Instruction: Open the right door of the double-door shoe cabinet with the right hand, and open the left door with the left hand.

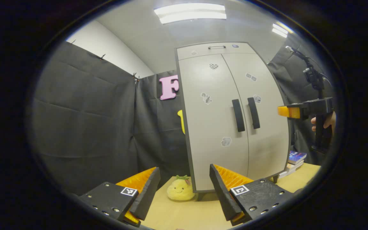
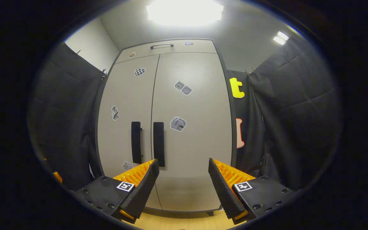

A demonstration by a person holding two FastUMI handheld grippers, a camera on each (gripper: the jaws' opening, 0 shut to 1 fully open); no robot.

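The shoe cabinet (image 2: 168,127) stands upright on the wooden table (image 1: 184,214), long axis vertical, both doors shut. The right door's handle (image 2: 158,143) and the left door's handle (image 2: 136,142) are vertical bars flanking the centre seam. Stickers on the doors are too small to read — no legible writing. The cabinet's base is partly hidden behind the right gripper (image 2: 184,172), fingers spread wide, empty. The left gripper (image 1: 184,179) is likewise open, holding nothing; a plush toy (image 1: 180,189) sits beside the cabinet, and books (image 1: 294,161) are partly hidden behind it.
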